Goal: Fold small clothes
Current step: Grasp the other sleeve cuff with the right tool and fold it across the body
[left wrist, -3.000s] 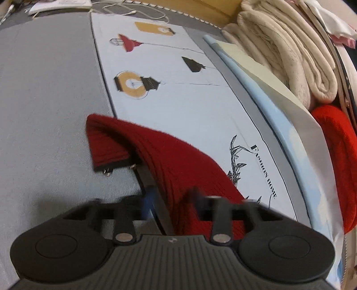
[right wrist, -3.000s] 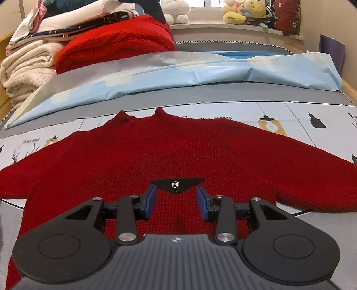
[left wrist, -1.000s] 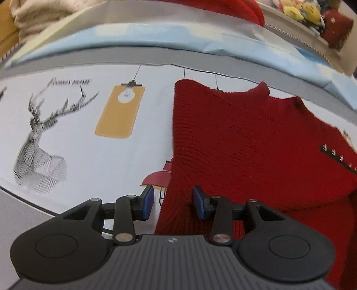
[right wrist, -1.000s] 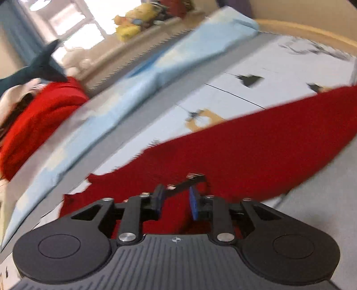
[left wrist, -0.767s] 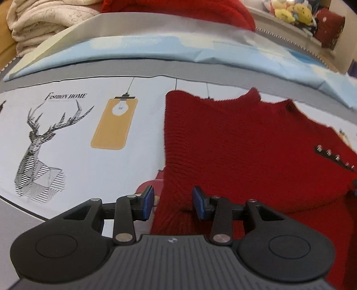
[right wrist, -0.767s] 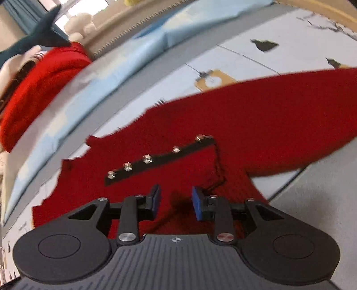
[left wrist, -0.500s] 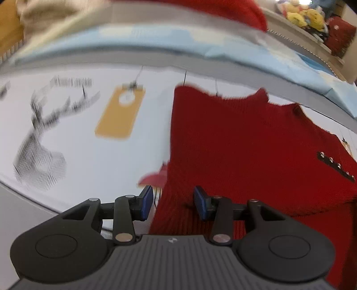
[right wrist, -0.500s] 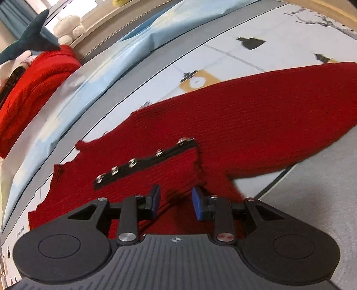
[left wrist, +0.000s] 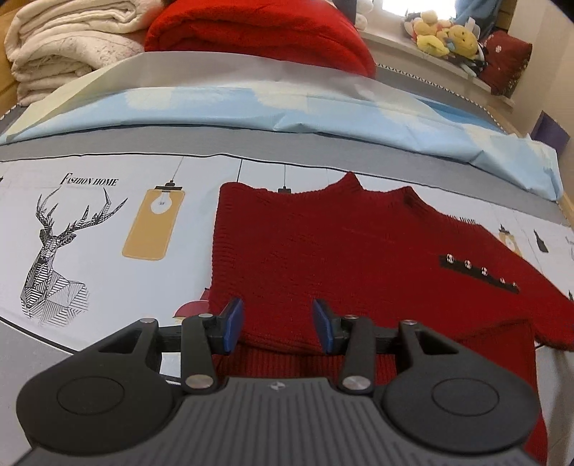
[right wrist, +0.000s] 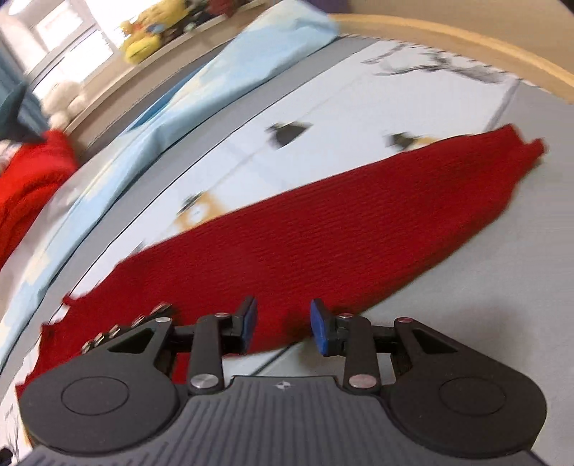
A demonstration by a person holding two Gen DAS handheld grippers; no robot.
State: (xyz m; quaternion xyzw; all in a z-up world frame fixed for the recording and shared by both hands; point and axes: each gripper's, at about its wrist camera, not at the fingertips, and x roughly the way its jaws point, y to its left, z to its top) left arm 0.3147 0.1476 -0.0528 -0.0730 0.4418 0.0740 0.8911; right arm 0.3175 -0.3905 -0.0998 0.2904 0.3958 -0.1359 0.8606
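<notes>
- Sweater (left wrist: pixel 340 251), dark red knit, lies flat on printed bedsheet (left wrist: pixel 107 222); in L wrist view its 9 o'clock side is folded in to a straight vertical edge, collar at 12 o'clock; black strip w/ 5 metal studs (left wrist: pixel 480 270) sits on the fold at 3 o'clock
- L gripper (left wrist: pixel 276 321) hovers over sweater's lower fold edge, at 6 o'clock of the body; jaws part-open w/ a clear gap; nothing pinched; blue pads (left wrist: pixel 233 319) don't press the knit
- R gripper (right wrist: pixel 281 324): jaws part-open & widening; nothing held; sleeve (right wrist: pixel 340 233) passes behind the gap, pads clear of it; view is blurred
- Sleeve in R wrist view runs out flat toward 2 o'clock, cuff (right wrist: pixel 527 147) at the grey border of sheet; stud strip (right wrist: pixel 122 328) peeks out at 9 o'clock by the gripper body
- Light-blue duvet (left wrist: pixel 323 111) lies folded at 12 o'clock beyond sweater; bright red folded knit (left wrist: pixel 258 28) & cream blanket stack (left wrist: pixel 64 46) behind it; plush toys (left wrist: pixel 445 36) on the sill at 1 o'clock
</notes>
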